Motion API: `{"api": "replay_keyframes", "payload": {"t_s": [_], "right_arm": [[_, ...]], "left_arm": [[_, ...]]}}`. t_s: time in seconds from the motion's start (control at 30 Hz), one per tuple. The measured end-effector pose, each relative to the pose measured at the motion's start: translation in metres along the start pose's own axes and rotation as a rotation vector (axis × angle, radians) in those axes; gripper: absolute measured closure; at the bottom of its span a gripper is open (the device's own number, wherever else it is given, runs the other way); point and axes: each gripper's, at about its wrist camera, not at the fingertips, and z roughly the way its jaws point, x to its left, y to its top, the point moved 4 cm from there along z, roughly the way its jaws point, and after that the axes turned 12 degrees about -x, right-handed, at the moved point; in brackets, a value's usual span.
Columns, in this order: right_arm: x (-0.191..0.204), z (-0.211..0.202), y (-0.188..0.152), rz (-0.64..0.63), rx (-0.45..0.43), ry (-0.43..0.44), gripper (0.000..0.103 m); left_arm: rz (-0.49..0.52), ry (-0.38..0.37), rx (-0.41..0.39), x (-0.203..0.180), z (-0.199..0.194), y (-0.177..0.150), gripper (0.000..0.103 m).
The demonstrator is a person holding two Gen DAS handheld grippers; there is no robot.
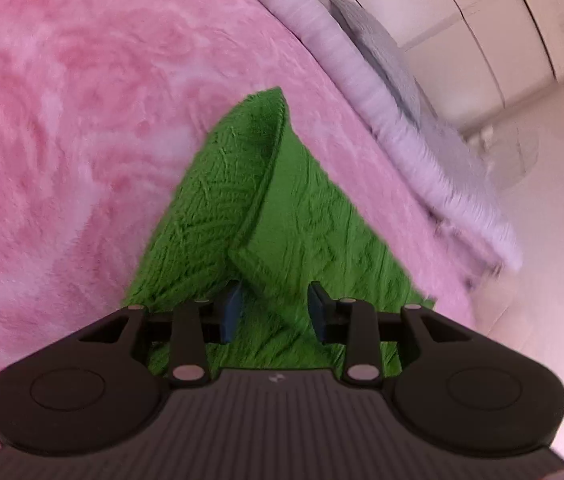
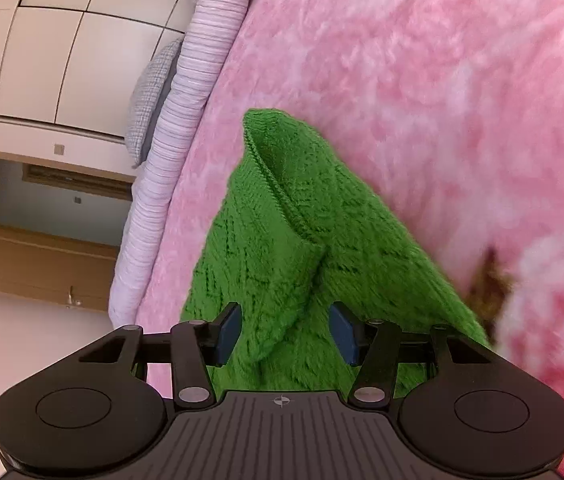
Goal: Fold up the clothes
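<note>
One green garment [image 1: 282, 216] was all there was to fold, a fuzzy knit piece lying on the pink plush blanket [image 1: 82, 140] near the bed's edge. In the left wrist view it ran from six o'clock up to a point near twelve, with one hemmed flap laid over the rest. That suggested a first fold was in place, though the piece was a rough wedge, not a neat packet, so squaring and further folds looked left to do.

The left gripper [image 1: 276, 312] had its jaws spread, cloth bunched between the blue pads [image 1: 232, 310] but not pinched. At two o'clock lay the blanket's pale lilac border [image 1: 362, 80], one grey pillow [image 1: 382, 52] beside it — then white cupboards [image 1: 502, 20].

In the right wrist view the garment [image 2: 302, 240] again rose from six toward twelve. The right gripper [image 2: 286, 334] was likewise spread, a ridge of knit standing between its pads, loose. One wooden door [image 2: 42, 256] showed at nine o'clock.

Counted: one garment, one blanket, one pillow, two grippers.
</note>
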Motion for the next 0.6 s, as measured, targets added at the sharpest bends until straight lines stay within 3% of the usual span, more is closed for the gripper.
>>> {"api": "replay_keyframes", "payload": {"t_s": [0.1,0.13,0.17,0.2,0.37,0.47,0.6], "right_arm": [[0.002,0.014,0.004,0.003,-0.016,0.024,0.05],[0.002,0.019,0.006,0.003,-0.015,0.03,0.06],[0.005,0.015,0.006,-0.023,-0.027,0.034,0.091],[0.008,0.011,0.007,-0.049,-0.04,0.038,0.093],[0.024,-0.012,0.009,-0.181,-0.102,0.057,0.095],[0.027,-0.052,0.008,-0.207,-0.108,0.097,0.095],[-0.012,-0.077,-0.016,-0.182,-0.059,0.0,0.095]], "left_arm": [[-0.047,-0.013,0.01,0.0,0.013,0.004,0.076],[-0.04,-0.018,0.022,-0.001,0.016,0.004,0.079],[-0.03,-0.024,0.035,-0.003,0.02,0.003,0.09],[-0.007,-0.03,0.047,-0.005,0.021,0.002,0.096],[0.19,-0.1,-0.001,-0.025,-0.015,0.001,0.096],[0.273,-0.139,-0.003,-0.03,-0.049,-0.008,0.096],[0.285,-0.091,0.061,-0.011,-0.07,-0.042,0.096]]}}
